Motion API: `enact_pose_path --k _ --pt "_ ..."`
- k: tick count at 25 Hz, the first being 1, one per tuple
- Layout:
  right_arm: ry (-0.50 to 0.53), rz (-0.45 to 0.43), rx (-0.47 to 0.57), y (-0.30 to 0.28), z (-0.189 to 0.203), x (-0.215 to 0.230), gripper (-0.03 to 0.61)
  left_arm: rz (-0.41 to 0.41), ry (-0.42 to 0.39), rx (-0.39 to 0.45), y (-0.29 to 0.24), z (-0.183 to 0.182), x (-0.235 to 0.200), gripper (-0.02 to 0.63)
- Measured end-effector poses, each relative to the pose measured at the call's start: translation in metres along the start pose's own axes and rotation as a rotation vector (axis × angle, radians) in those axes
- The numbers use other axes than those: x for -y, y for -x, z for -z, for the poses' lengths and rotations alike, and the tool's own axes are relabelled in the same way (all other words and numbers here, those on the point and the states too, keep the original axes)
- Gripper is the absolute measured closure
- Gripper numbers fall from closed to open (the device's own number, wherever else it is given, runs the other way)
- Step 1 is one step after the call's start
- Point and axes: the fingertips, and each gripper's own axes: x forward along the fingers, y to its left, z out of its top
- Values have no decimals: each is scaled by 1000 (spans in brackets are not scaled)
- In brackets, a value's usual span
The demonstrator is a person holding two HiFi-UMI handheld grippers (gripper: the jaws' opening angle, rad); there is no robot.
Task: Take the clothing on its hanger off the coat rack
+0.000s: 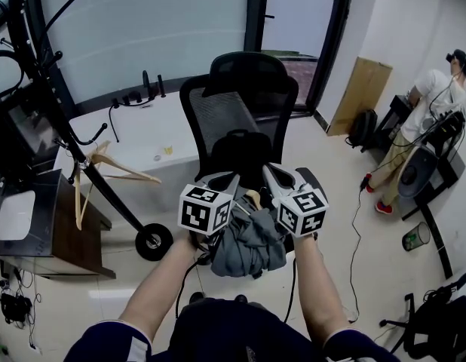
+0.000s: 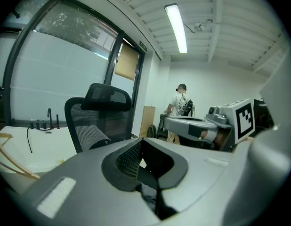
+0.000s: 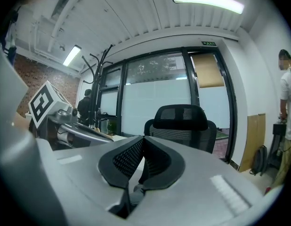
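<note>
A grey garment point(image 1: 252, 247) lies bunched at the front of a black office chair point(image 1: 240, 104), with a piece of its wooden hanger point(image 1: 253, 197) showing on top. My left gripper point(image 1: 231, 179) and right gripper point(image 1: 269, 172) hover side by side just above it, pointing at the chair back. In the left gripper view the left gripper point(image 2: 141, 140) is shut, pads meeting at the tips. The right gripper point(image 3: 144, 138) is shut the same way in its own view. Nothing sits between either pair of tips. I cannot tell whether either gripper touches the cloth. The black coat rack point(image 1: 105, 179) leans at the left.
Two bare wooden hangers point(image 1: 116, 166) hang on the rack beside a white table point(image 1: 142, 134). A dark cabinet point(image 1: 37, 217) stands at the far left. A person point(image 1: 433, 104) stands at a desk at the right, with cables point(image 1: 354, 232) across the floor.
</note>
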Motion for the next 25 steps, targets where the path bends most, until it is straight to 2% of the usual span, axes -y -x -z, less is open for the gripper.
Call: enact_pose_path --k 25 --pt "-20 -12 2 -1 1 -3 577 1 -7 2 3 -1 2 601"
